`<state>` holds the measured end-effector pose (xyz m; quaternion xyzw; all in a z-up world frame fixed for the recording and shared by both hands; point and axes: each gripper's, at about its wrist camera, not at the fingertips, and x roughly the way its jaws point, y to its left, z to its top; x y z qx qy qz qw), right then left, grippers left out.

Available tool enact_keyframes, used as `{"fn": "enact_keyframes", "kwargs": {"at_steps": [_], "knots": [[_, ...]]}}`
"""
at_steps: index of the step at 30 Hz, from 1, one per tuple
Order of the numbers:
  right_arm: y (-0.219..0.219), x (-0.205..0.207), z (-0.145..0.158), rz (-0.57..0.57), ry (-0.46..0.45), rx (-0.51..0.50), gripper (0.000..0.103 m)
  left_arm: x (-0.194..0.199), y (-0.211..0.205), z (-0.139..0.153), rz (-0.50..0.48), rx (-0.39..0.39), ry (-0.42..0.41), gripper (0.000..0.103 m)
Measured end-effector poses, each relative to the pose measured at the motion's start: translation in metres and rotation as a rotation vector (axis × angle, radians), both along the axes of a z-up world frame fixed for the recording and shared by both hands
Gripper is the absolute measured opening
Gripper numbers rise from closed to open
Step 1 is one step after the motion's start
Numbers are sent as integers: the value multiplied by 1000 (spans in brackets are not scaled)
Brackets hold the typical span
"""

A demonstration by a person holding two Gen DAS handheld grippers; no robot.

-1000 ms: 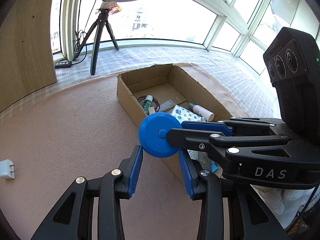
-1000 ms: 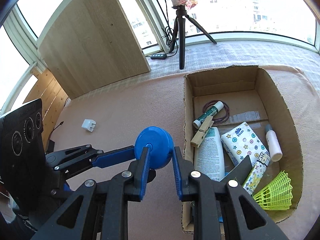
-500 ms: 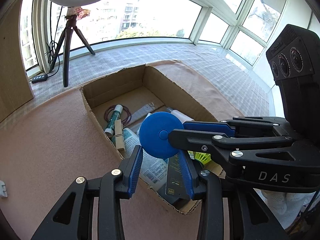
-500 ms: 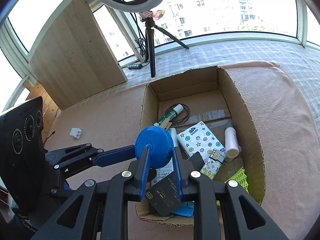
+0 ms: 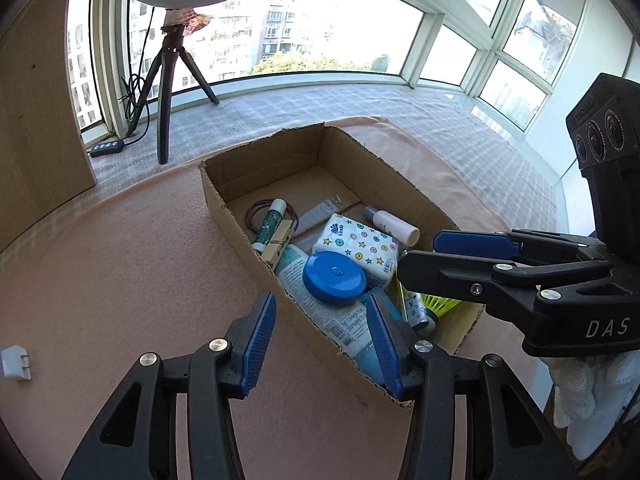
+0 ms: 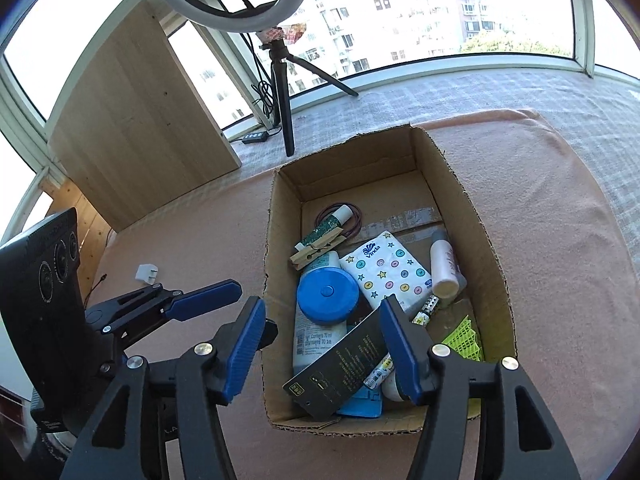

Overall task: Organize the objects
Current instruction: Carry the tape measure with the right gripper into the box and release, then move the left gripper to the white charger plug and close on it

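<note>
**Blue disc lies in the box; both tongs released**

The cardboard box [image 6: 492,264] sits on a pink cloth spread over the tabletop [image 6: 192,240]. The blue round disc [image 6: 327,295] (a flat case with a centre button) lies inside the box, resting on top of a white tube with printed text [image 6: 310,344] and touching the star-patterned tissue pack [image 6: 386,270]. Neither pair of tongs touches it.

The right tongs [image 6: 322,350] stand spread wide above the near end of the box, with nothing between the blue pads. The left tongs [image 5: 320,338] are likewise spread wide and empty, hanging over the box's near left wall; in the right wrist view they appear from the side at the left edge, beside the box.

Other contents of the box: a wooden clothespin [image 6: 316,250] lying against a green glitter stick [image 6: 326,227], a coil of purple cord [image 6: 352,220], a small white bottle [image 6: 444,270], a black card-like packet [image 6: 344,364] leaning at the near end, and a yellow-green shuttlecock [image 6: 466,340] in the near right corner.

Outside the box, a white plug adapter [image 6: 146,274] lies on the cloth, well apart to the left. A ring light on a tripod [image 6: 282,80] and a wooden panel [image 6: 132,120] stand by the window.
</note>
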<state>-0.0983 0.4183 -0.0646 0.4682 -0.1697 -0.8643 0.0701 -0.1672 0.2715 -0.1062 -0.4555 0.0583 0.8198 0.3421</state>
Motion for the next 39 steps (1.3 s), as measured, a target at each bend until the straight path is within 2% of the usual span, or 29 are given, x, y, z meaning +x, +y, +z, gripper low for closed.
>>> {"fn": "enact_keyframes", "kwargs": {"at_steps": [8,18,25,29,34,39], "knots": [[-10,17,2,-12,9,-25,56,-7,-59,-4,94,-21,-12,57],[-23,42,-4,-32,-7,-55,56,-32,-175,-13,313,-54,-37,59],[-42,48,-11,-27,-31,-61,56,-67,-243,-22,400,-109,-55,59],[-53,53,-13,-21,-41,-62,56,-99,-281,-30,447,-111,-97,59],[-56,64,-14,-39,-52,-44,56,-132,-317,-39,484,-106,-142,49],[-46,74,-20,-89,-75,-40,56,-153,-330,-52,467,-78,-201,44]]}}
